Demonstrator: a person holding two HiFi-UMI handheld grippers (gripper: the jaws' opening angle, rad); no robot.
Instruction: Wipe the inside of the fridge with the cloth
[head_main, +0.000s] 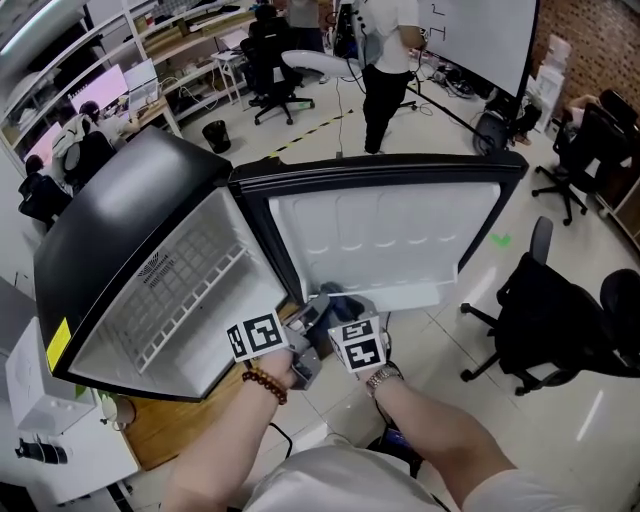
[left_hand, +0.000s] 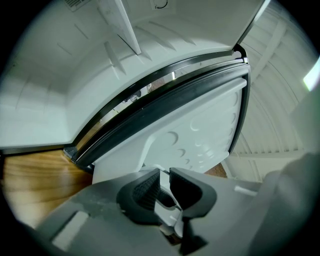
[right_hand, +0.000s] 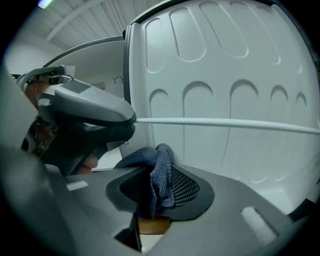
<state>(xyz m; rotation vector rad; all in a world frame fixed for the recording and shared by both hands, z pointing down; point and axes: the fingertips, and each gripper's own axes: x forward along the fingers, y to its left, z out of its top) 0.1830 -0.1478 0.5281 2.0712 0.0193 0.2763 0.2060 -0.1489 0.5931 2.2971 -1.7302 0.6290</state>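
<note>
Both grippers are held close together in front of the open fridge (head_main: 120, 215), at the lower edge of its door (head_main: 385, 225). The right gripper (right_hand: 161, 182) is clamped on the cloth (right_hand: 152, 160): the dark blue-grey fabric is pinched between the two pads and bunched up above them. In the head view the cloth is seen just at the bottom of the door's white inner lining, though whether it touches the lining cannot be told. A thin white bar (right_hand: 225, 123) is seen running across the moulded lining beyond the cloth.

The left gripper (left_hand: 165, 176) is set just beside the right one, on its left. Its jaws are drawn near each other with only a narrow slit left between the ribbed pads (nothing is held in that slit). Past its tips the door's lower corner and the dark door seal are seen.

The fridge is a small black one, and its white interior is seen from above with a wire shelf (head_main: 185, 290) inside. It is placed on a wooden surface (left_hand: 35, 175), and the door is swung wide open. The cloth is outside the main compartment, on the door side.
</note>
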